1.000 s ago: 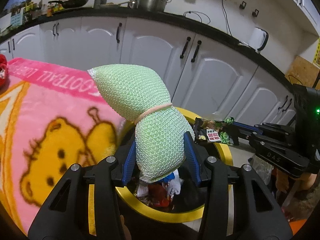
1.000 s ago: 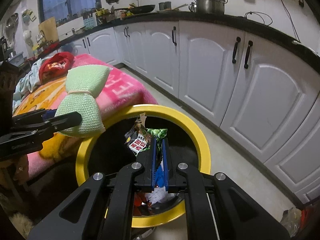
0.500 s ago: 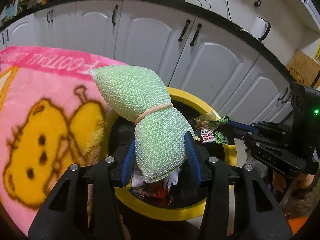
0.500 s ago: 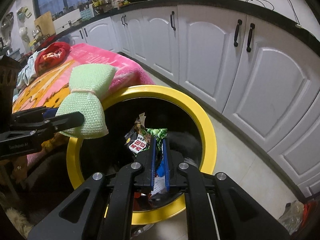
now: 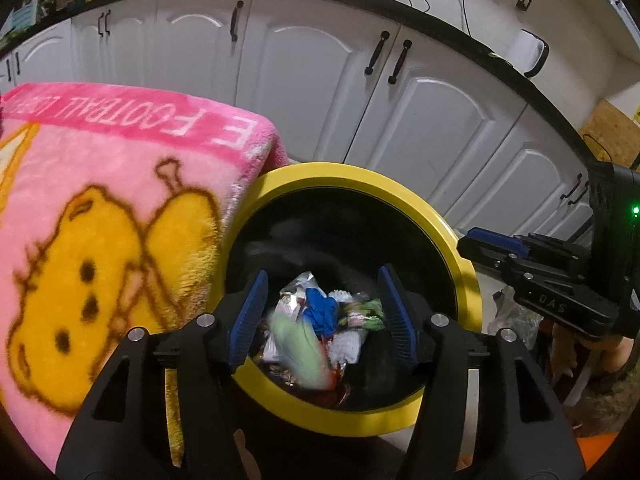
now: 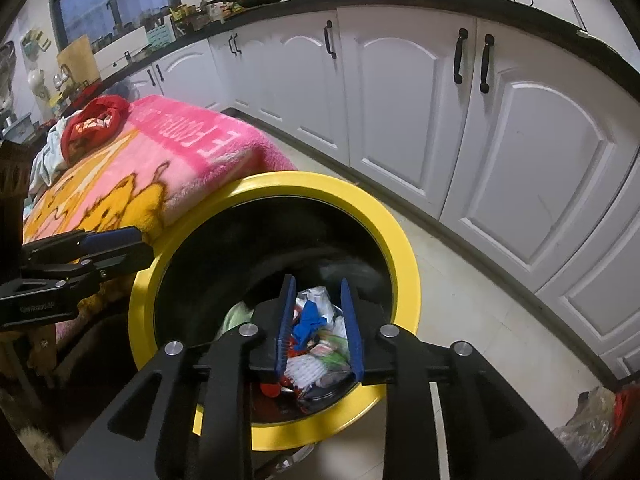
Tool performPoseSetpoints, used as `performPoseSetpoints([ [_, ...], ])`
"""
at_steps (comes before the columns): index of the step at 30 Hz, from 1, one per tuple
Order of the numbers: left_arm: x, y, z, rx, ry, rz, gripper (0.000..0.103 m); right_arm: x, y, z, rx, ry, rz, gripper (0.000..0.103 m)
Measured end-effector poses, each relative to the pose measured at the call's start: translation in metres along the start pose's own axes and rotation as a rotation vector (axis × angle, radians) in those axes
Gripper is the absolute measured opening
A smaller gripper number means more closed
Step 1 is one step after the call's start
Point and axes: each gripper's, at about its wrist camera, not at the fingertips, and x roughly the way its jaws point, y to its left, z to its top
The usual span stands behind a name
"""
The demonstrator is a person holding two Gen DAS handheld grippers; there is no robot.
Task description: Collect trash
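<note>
A black trash bin with a yellow rim point(image 5: 464, 256) point(image 6: 408, 264) stands on the floor beside the table. Both grippers hang over its mouth. My left gripper point(image 5: 322, 312) is open and empty; the green mesh scrubber point(image 5: 298, 350) is blurred inside the bin below it, and shows in the right wrist view point(image 6: 237, 316). My right gripper point(image 6: 318, 320) is open and empty; the green snack wrapper point(image 6: 334, 354) lies among the trash in the bin. The right gripper also shows in the left wrist view point(image 5: 496, 246), the left gripper in the right wrist view point(image 6: 116, 246).
A table under a pink cartoon blanket point(image 5: 92, 208) point(image 6: 168, 160) touches the bin's left side. A red cloth item point(image 6: 94, 120) lies at its far end. White kitchen cabinets point(image 5: 304, 64) run behind. A plastic bag point(image 6: 592, 416) lies on the floor at right.
Both grippers opened over the bin. The green scrubber dropped out of the left gripper and the snack wrapper out of the right gripper, both into the bin.
</note>
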Motion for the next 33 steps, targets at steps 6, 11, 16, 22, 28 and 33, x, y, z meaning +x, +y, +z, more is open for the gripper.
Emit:
performPoseSetpoints([
  [6, -0.014, 0.007, 0.002, -0.016, -0.023, 0.029, 0.063, -0.005, 0.005, 0.004, -0.002, -0.016, 0.000, 0.033],
  [11, -0.026, 0.011, 0.004, -0.029, -0.042, 0.056, 0.071, -0.011, 0.012, 0.008, -0.005, -0.031, -0.004, 0.044],
  [16, -0.043, 0.020, 0.007, -0.042, -0.070, 0.086, 0.085, -0.022, 0.022, 0.013, -0.003, -0.060, -0.008, 0.056],
  [22, -0.069, 0.032, 0.009, -0.061, -0.114, 0.124, 0.092, -0.037, 0.043, 0.023, -0.015, -0.094, -0.007, 0.067],
  [28, -0.097, 0.045, 0.007, -0.082, -0.153, 0.159, 0.092, -0.051, 0.069, 0.033, -0.007, -0.103, 0.017, 0.081],
  [33, -0.122, 0.053, 0.006, -0.093, -0.188, 0.194, 0.092, -0.069, 0.097, 0.037, -0.018, -0.121, 0.005, 0.091],
])
